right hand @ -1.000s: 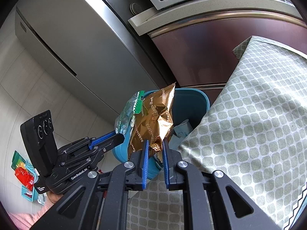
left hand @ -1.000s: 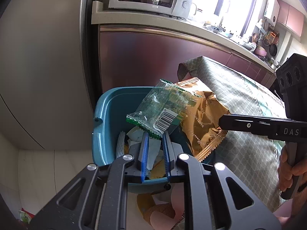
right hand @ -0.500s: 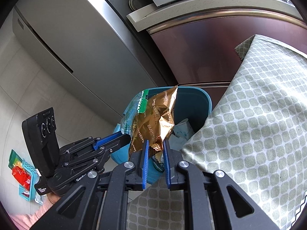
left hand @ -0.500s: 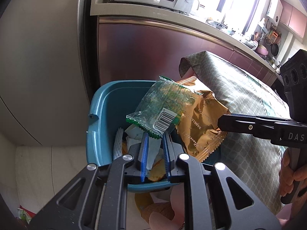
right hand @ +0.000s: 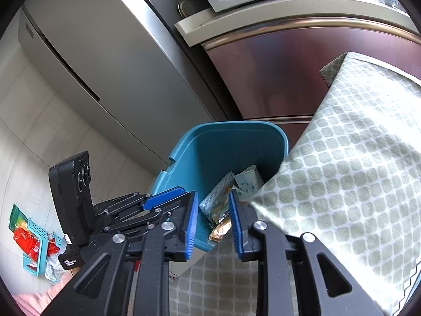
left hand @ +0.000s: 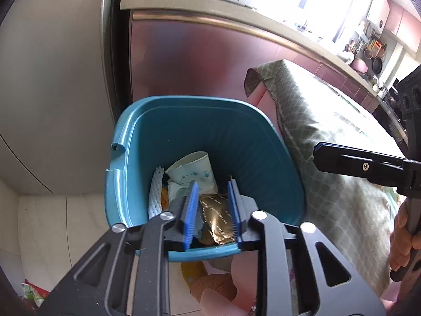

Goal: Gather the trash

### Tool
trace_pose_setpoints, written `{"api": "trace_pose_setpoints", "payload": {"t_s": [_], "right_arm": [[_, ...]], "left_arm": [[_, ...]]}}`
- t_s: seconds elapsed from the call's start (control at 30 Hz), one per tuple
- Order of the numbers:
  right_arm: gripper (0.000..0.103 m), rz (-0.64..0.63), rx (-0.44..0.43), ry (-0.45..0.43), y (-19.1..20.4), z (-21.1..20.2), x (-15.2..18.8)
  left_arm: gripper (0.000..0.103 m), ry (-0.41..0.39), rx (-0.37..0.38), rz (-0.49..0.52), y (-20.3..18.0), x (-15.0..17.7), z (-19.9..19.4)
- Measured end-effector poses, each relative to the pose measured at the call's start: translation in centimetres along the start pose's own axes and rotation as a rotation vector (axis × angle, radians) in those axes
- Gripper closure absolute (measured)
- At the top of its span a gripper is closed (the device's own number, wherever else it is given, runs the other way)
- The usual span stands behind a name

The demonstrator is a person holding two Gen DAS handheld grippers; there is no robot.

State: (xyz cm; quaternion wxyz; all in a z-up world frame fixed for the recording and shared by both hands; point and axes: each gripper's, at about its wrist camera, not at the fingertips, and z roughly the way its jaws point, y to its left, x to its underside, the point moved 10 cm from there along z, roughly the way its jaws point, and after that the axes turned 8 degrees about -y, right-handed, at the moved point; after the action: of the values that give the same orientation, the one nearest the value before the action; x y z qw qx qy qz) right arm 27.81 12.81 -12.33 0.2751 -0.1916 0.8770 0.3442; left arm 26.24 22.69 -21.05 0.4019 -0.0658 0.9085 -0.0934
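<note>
Both hand-held grippers, L (left hand: 212, 205) & R (right hand: 213, 221), apart, empty; gold wrapper (left hand: 217, 216) in teal bin (left hand: 131, 173), print unreadable.

bin: teal plastic trash bin (left hand: 158, 142), upright, open top, beside cloth-covered table | gold wrapper (left hand: 218, 218): crumpled, lying inside on top of the trash near the front wall | paper cup (left hand: 194, 168): white, tipped on its side behind the wrapper | clear green wrapper: possibly underneath, cannot tell

Bright daylight w/ blown-out window (left hand: 334, 2) top right, soft shadows on tablecloth (right hand: 355, 158), strong fisheye warp, dark corners.
</note>
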Motion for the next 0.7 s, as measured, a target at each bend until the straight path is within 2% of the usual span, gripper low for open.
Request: {"api": "trace_pose_setpoints", "payload": {"t_s": [0.17,0.2,0.3,0.43,0.5,0.63,0.7], "right_arm": [[0.062,-0.035,0.002,-0.054,0.2,-2.4,0.1],[0.059,-0.042,0.004,-0.064,0.2,-2.9,0.2],[0.051,-0.066,0.011,-0.096,0.4,-4.5,0.5],[0.04,-0.118,0.037,-0.148,0.8,-6.6,1.0],[0.033,-0.142,0.052,-0.175,0.7,-7.8,1.3],[0.029,-0.161,0.08,-0.226,0.7,-10.4,2.1],[0.02,-0.179,0.105,-0.269,0.9,-11.9,2.6]], "left_arm": [[0.051,-0.079,-0.013,0.034,-1.0,-0.8,-2.8],[0.042,-0.096,-0.019,0.039,-1.2,-1.0,-3.5],[0.032,-0.145,-0.024,0.059,-2.0,-1.5,-5.5],[0.007,-0.213,-0.046,0.084,-3.2,-2.0,-8.4],[0.005,-0.245,-0.06,0.096,-3.6,-2.0,-9.9],[0.005,-0.29,-0.079,0.087,-4.4,-1.8,-12.1],[0.005,-0.325,-0.081,0.083,-5.0,-1.7,-13.4]]}}
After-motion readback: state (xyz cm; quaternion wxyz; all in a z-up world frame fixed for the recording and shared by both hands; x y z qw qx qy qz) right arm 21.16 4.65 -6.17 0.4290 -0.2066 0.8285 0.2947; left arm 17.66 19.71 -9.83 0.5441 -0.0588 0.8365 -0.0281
